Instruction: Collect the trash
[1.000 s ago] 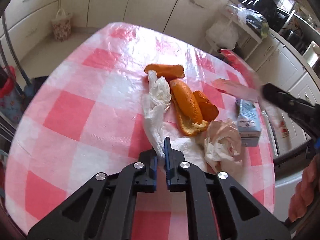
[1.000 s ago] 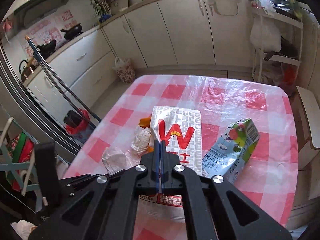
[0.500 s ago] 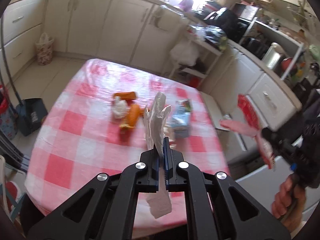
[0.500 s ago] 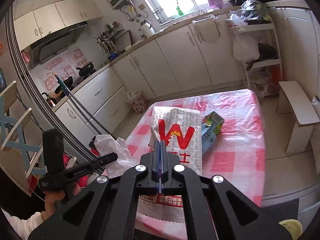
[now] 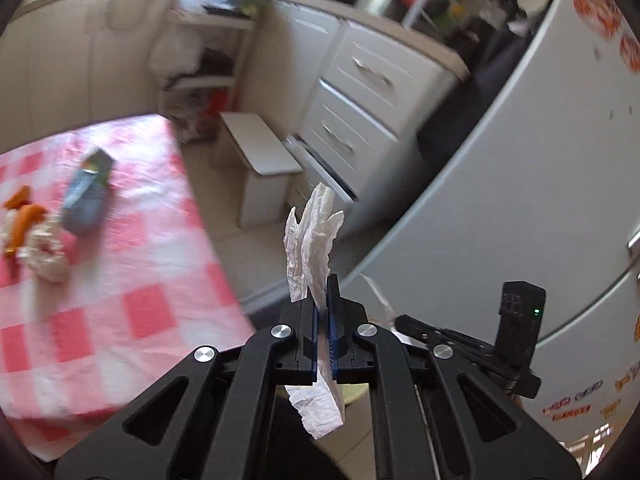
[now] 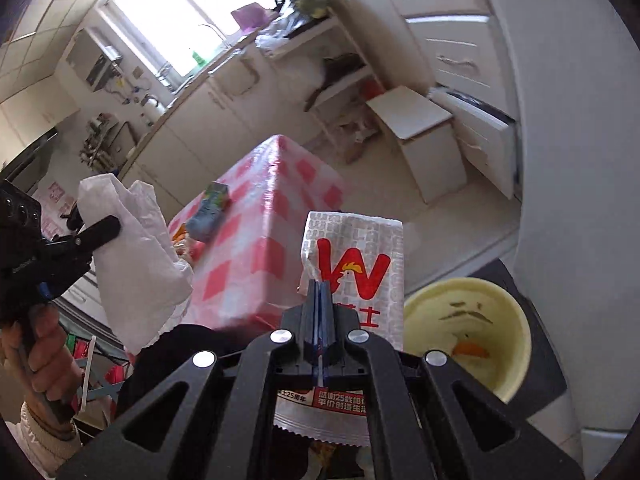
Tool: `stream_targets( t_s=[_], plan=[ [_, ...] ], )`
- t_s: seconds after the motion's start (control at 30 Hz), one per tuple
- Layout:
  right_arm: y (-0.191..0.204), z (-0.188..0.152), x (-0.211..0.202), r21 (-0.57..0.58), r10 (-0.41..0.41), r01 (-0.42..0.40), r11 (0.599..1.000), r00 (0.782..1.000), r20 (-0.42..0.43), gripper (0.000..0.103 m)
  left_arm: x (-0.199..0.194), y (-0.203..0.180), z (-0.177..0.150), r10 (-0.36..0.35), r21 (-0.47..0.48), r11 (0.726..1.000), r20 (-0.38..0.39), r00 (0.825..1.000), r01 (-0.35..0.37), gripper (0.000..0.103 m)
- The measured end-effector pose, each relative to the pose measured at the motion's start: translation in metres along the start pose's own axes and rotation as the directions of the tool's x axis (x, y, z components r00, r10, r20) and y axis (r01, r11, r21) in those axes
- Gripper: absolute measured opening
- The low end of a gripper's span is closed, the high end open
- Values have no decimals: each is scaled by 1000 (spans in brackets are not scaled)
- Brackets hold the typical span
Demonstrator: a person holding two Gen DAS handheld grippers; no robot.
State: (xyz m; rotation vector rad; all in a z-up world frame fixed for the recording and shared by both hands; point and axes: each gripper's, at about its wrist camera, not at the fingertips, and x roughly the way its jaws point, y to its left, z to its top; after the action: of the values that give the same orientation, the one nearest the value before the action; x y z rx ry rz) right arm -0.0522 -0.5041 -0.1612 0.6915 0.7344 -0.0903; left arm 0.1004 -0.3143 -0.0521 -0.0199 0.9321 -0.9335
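My left gripper (image 5: 323, 284) is shut on a crumpled white tissue (image 5: 314, 240) and holds it in the air off the table's right side; it also shows in the right wrist view (image 6: 136, 252). My right gripper (image 6: 319, 286) is shut on a white food wrapper with a red W (image 6: 356, 264), held just left of a round yellow bin (image 6: 468, 332) on the floor. On the pink checked table (image 5: 120, 280) lie orange peels (image 5: 22, 216), another tissue wad (image 5: 44, 248) and a juice carton (image 5: 88, 192).
A white fridge (image 5: 520, 160) stands to the right. White drawers (image 5: 356, 104) and a small white stool (image 5: 262, 160) stand beyond the table. The right gripper's body (image 5: 500, 340) shows low in the left wrist view.
Both grippers have swung away from the table to the right with their loads. The yellow bin has come into the right wrist view.
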Motion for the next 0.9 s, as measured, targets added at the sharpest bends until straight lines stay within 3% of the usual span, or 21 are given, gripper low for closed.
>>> stream_targets(
  t_s=[0.2,0.27,0.37,0.43,0.47,0.5,0.53,0.57,0.6,0.7,0.8,0.9],
  plan=[
    [-53,-20,16,135,-7,10,991,1000,-28,2,89,-50,-19,52,88,995,-157,986,-38,4],
    [-65,-26,27,182,4,4,983,999,-42,2,115,-57,-24,91,109,992,-206,974,-69,5],
    [-83,-33,50,244,10,9,970,997,-77,2,156,-59,-33,143,123,986,-308,941,-109,5],
    [-96,-38,61,298,4,27,954,995,-103,3,172,-59,-37,179,136,981,-339,924,-141,12],
    [-102,-40,64,328,-1,37,944,994,-110,16,175,-58,-38,186,136,980,-346,920,-147,22],
    [-106,-42,65,355,-13,51,933,994,-110,46,174,-57,-37,193,134,979,-342,920,-156,28],
    [-108,-44,63,368,-28,63,928,995,-100,56,170,-57,-36,196,134,978,-324,926,-160,42],
    [-108,-44,60,369,-32,63,927,995,-89,59,163,-57,-33,205,139,976,-295,933,-170,53],
    [-107,-44,59,364,-27,59,929,995,-91,59,158,-55,-30,219,144,972,-276,936,-185,56],
    [-95,-37,48,324,-54,76,943,996,-76,59,143,-49,-20,225,136,971,-228,947,-197,58],
    [-72,-24,35,219,-101,104,970,995,-22,59,102,-35,-10,237,107,969,-116,965,-225,61],
    [-25,-1,20,59,-139,136,989,989,53,62,49,-5,0,290,60,955,22,957,-290,72]
  ],
)
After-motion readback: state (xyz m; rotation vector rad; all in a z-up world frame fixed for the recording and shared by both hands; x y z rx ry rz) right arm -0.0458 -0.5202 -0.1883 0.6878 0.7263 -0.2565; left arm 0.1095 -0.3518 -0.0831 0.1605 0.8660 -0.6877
